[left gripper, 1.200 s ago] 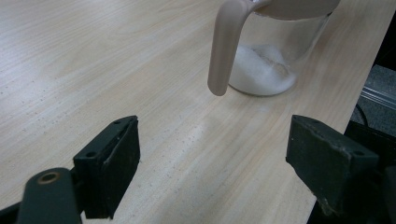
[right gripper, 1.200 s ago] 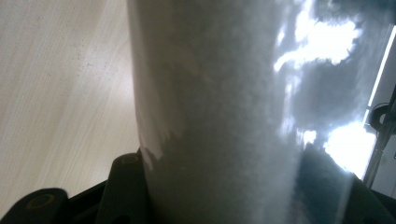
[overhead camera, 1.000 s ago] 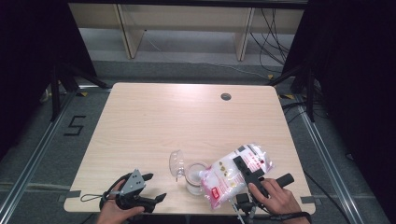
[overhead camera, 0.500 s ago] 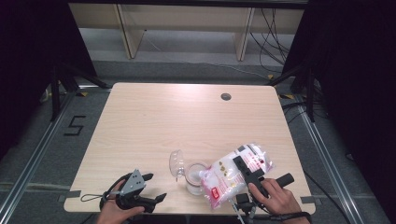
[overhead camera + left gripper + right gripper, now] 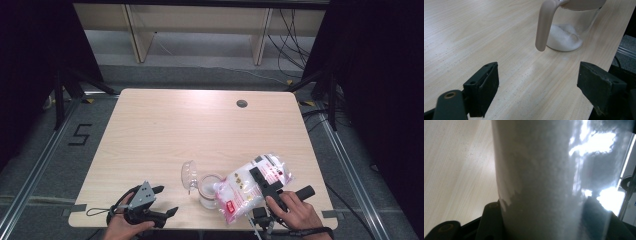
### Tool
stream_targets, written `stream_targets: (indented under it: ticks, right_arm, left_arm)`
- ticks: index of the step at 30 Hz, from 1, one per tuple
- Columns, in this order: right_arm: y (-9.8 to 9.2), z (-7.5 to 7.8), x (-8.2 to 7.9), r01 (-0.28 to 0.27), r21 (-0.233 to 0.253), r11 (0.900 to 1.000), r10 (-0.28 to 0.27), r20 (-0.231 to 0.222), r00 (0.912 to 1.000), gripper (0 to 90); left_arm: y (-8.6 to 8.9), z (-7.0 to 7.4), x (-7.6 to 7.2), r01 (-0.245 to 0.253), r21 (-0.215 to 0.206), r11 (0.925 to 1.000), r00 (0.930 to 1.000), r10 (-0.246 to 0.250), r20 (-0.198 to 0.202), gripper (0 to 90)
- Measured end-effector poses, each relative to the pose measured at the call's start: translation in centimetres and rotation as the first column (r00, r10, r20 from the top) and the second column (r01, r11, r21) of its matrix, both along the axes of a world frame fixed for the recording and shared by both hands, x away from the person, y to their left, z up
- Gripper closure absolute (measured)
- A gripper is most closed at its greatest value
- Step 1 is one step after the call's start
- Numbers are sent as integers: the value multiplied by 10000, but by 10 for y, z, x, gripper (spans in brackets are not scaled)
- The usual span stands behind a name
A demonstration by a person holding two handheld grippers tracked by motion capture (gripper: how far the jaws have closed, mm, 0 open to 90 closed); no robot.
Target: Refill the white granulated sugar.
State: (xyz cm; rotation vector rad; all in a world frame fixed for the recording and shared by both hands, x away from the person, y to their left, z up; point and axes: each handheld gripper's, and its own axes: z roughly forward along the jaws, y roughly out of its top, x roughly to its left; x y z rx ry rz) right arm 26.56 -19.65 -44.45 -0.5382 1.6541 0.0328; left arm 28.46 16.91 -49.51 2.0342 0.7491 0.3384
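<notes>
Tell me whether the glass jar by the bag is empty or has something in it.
Partly filled: white granules cover the bottom of the glass jar, well below its rim, and its lid is swung open.

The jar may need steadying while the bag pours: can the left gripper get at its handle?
Probably yes: the left gripper is open, facing the jar, with bare table between it and the handle.
</notes>
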Motion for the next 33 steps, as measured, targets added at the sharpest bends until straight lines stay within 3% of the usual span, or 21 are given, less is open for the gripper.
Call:
stream_targets:
  ticks: [3, 4, 6, 7, 8, 10, 21, 23, 28, 33]
  right_arm:
    - [1, 1, -1, 15, -50, 10000, -15, 11, 10000, 530]
    - [2, 2, 0, -117, -169, 9998, 118, 73, 9999, 530]
    - [1, 0, 0, -49, -30, 10000, 49, -18, 10000, 530]
    - [2, 2, 0, -184, -221, 9996, 186, 90, 9998, 531]
    - [2, 2, 0, -180, -221, 9996, 182, 81, 9998, 531]
    - [1, 0, 0, -51, -24, 10000, 51, -27, 10000, 531]
    - [0, 1, 0, 50, -84, 10000, -50, 5, 10000, 532]
    - [0, 1, -1, 71, -76, 9999, -71, 15, 10000, 532]
    - [0, 2, -1, 41, -88, 10000, -41, 27, 10000, 533]
    - [0, 3, -1, 3, -149, 9999, -2, 43, 10000, 533]
  left_arm:
    - [-1, 0, 0, -71, -166, 9998, 10000, 71, -23, 174]
    - [0, 0, 0, 1, -6, 10000, 10000, -1, -4, 173]
    - [-1, 0, 0, -57, -137, 9999, 10000, 57, -19, 174]
    - [0, 0, 0, 11, 13, 10000, 10000, -11, 3, 173]
    - [-1, -1, 0, -63, -146, 9999, 10000, 63, -3, 173]
    - [-1, 0, 0, -33, -77, 10000, 10000, 33, -5, 173]
    - [0, 0, 0, 6, 8, 10000, 10000, -6, 4, 174]
    - [-1, -1, -1, -67, -152, 9999, 10000, 67, -5, 173]
    - [0, 0, 0, 14, 22, 10000, 10000, -14, 3, 174]
    - [-1, 0, 0, -56, -141, 9999, 10000, 55, -17, 174]
